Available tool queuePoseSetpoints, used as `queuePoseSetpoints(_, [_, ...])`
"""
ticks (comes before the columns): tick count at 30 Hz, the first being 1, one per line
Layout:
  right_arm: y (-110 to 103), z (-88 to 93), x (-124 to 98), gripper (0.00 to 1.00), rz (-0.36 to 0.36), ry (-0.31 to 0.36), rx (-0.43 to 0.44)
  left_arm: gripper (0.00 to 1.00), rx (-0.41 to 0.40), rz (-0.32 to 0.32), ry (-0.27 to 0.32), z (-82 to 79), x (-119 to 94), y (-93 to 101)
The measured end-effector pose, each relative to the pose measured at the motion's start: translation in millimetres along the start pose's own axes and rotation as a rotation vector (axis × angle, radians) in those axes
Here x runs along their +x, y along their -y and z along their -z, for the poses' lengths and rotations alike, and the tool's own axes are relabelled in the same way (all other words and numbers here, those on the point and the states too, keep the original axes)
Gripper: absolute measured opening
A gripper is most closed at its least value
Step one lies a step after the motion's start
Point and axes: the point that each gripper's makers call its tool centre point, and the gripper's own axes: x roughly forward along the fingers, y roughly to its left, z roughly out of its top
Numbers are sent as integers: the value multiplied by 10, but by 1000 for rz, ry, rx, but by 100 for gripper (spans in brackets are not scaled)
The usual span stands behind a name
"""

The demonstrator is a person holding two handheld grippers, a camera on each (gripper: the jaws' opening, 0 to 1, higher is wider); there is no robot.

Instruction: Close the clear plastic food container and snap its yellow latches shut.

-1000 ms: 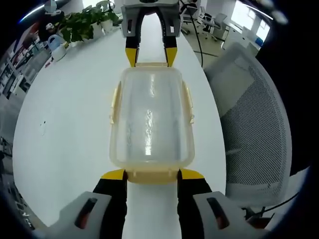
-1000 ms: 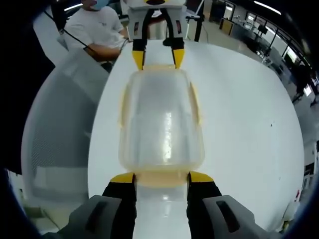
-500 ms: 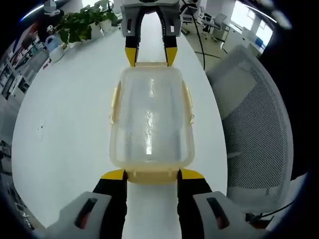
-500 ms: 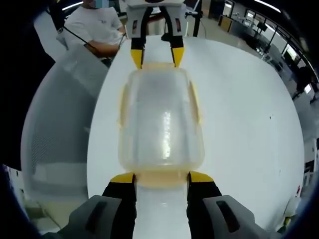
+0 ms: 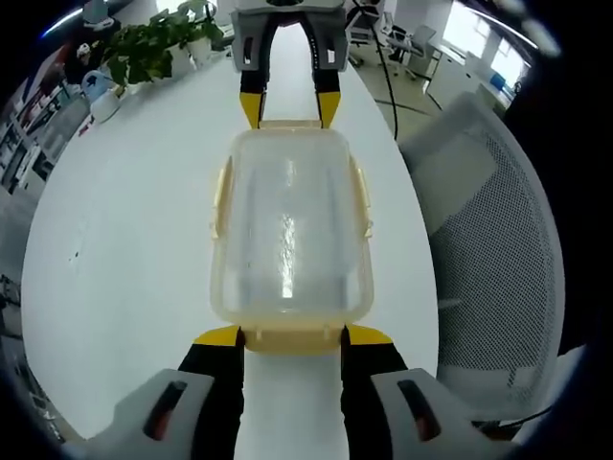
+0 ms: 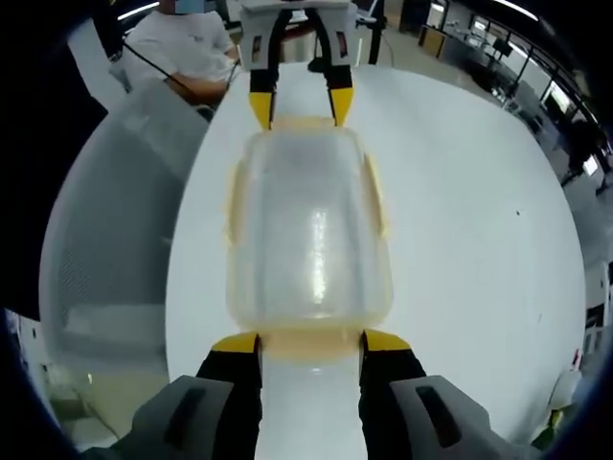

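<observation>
Left gripper view: the clear rectangular plastic food container with yellow latches (image 5: 290, 230) sits lid-on on the white table (image 5: 124, 240). The left gripper (image 5: 292, 335) is spread wide, its yellow tips flanking the near end latch. The right gripper (image 5: 289, 105) faces it at the far end.

Right gripper view: mirrored picture, with the right gripper (image 6: 309, 342) parted around the near latch, left gripper (image 6: 301, 103) opposite. A white mesh chair (image 6: 105, 240) stands beside the table.

We find no legible text, label, brand, number or sign in either the left gripper view or the right gripper view.
</observation>
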Motion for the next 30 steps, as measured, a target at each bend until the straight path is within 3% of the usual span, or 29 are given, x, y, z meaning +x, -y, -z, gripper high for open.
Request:
queuePoseSetpoints(13, [23, 194, -62, 37, -1, -21, 2, 38, -1, 3, 15, -178, 117, -20])
queuePoseSetpoints(30, [51, 245, -51, 37, -2, -31, 7, 38, 10, 12, -26, -197, 166, -56])
